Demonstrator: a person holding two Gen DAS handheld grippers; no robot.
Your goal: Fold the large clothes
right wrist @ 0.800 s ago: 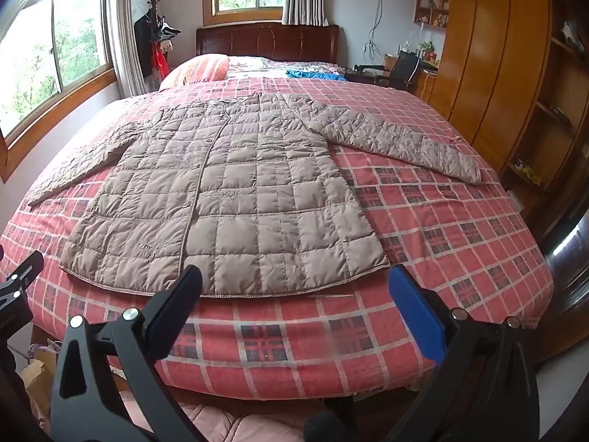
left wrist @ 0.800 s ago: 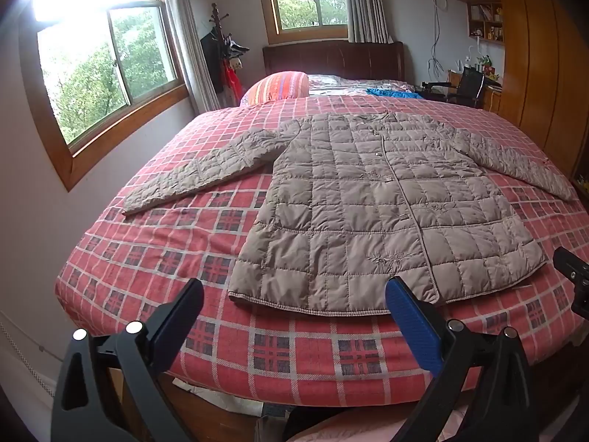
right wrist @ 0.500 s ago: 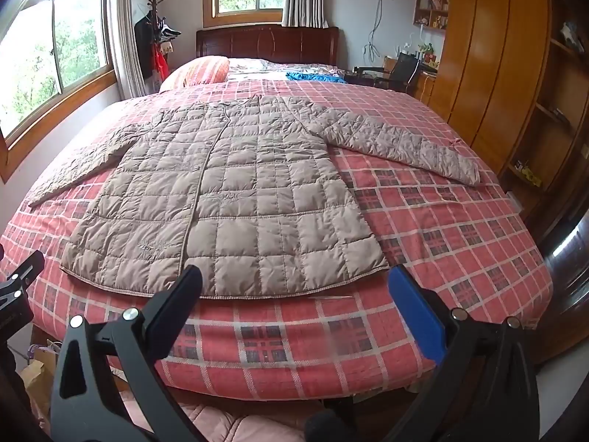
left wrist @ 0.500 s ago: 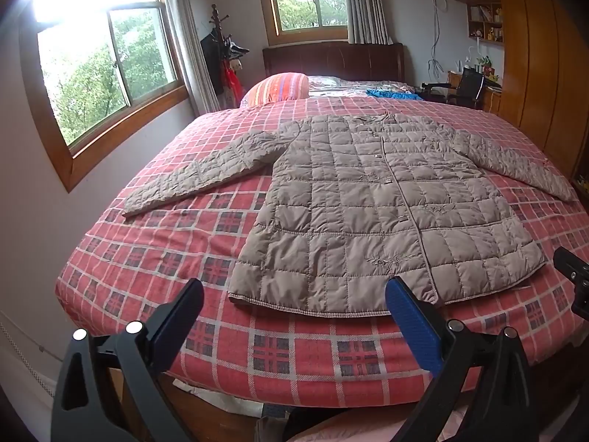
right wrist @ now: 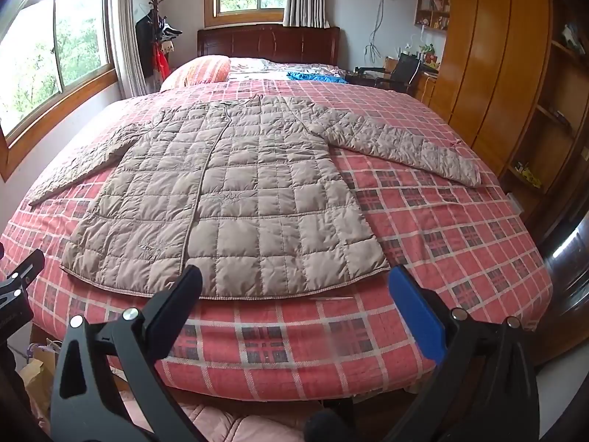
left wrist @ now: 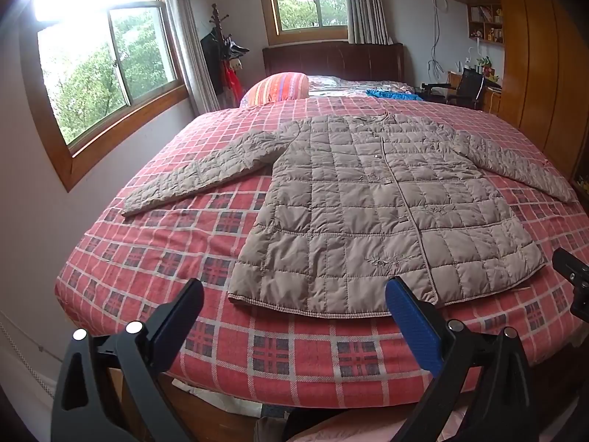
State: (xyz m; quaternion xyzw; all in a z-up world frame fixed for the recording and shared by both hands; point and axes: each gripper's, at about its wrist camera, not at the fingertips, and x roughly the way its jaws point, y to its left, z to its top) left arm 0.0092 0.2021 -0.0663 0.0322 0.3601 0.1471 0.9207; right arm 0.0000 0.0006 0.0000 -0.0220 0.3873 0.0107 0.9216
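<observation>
Both hand-held grippers, left hand-held gripper (left wrist: 294,311) and right hand-held gripper (right wrist: 294,294), gape wide and empty, level before the bed's (left wrist: 154,258) foot. A quilted jacket (left wrist: 368,213) lies flat there, sleeves spread; the far pillow (left wrist: 279,88) is partly cut off.
</observation>
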